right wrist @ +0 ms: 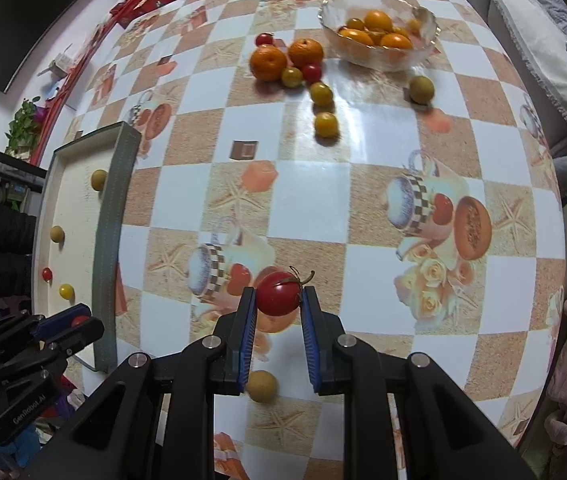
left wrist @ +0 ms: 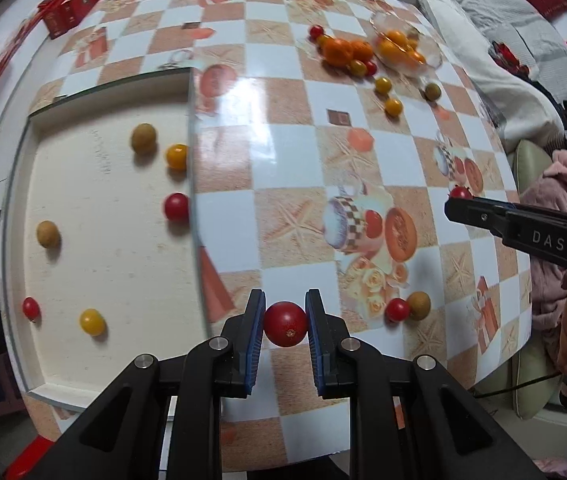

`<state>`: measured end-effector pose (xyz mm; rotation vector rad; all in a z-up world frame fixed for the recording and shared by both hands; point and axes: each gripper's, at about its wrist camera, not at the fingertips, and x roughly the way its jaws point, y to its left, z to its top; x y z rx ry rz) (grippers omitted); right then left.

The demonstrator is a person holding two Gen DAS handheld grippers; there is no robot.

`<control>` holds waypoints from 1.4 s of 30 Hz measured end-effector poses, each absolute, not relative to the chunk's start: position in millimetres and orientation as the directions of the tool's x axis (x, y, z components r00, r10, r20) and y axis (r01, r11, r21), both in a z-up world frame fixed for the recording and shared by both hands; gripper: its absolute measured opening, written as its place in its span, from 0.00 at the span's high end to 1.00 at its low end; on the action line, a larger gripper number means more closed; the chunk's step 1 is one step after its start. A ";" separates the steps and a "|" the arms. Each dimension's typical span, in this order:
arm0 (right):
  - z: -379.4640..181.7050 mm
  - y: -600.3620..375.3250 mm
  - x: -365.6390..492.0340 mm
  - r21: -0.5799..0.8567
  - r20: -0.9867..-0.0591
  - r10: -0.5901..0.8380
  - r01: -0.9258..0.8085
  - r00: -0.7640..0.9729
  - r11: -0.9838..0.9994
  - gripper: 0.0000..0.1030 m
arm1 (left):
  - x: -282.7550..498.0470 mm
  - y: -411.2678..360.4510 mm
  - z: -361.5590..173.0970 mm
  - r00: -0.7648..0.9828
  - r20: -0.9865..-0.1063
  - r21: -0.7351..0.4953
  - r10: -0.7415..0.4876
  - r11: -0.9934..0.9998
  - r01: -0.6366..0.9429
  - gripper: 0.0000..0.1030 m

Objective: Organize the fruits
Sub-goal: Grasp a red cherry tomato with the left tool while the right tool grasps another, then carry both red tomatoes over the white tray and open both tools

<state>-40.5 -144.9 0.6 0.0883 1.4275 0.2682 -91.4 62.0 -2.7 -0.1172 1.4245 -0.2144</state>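
My left gripper point(left wrist: 285, 312) is shut on a red cherry tomato point(left wrist: 285, 323), held above the table's near edge, right of the white tray point(left wrist: 95, 364). The tray holds several small red, yellow and tan fruits point(left wrist: 176, 207). My right gripper point(right wrist: 276, 300) is shut on a red tomato with a green stem point(right wrist: 278, 293), above the table. It also shows at the right of the left wrist view point(left wrist: 461, 196). A glass bowl point(right wrist: 379, 58) of orange fruits stands at the far side, with two oranges point(right wrist: 268, 63) and small tomatoes beside it.
A tan fruit point(right wrist: 261, 386) lies under my right gripper; a red tomato point(left wrist: 397, 309) and a tan fruit point(left wrist: 418, 305) lie near the front edge. Red boxes point(left wrist: 71, 4) line the far left. A sofa with cloths point(left wrist: 555, 184) lies right of the table.
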 end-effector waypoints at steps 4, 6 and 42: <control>7.3 -122.5 -35.3 0.223 -0.962 0.245 -0.178 0.117 0.959 0.77 | -91.5 85.4 1.8 0.160 -0.968 -0.190 -0.194 0.981 0.041 0.79; 9.7 -109.6 -31.7 0.225 -0.961 0.251 -0.206 0.114 0.952 0.77 | -91.3 98.7 3.7 0.174 -0.968 -0.183 -0.184 0.983 0.019 0.79; -44.2 102.4 75.3 0.252 -0.962 0.274 -0.403 -0.003 0.880 0.77 | 19.1 239.1 -63.0 0.180 -0.983 -0.008 0.035 0.973 -0.233 0.79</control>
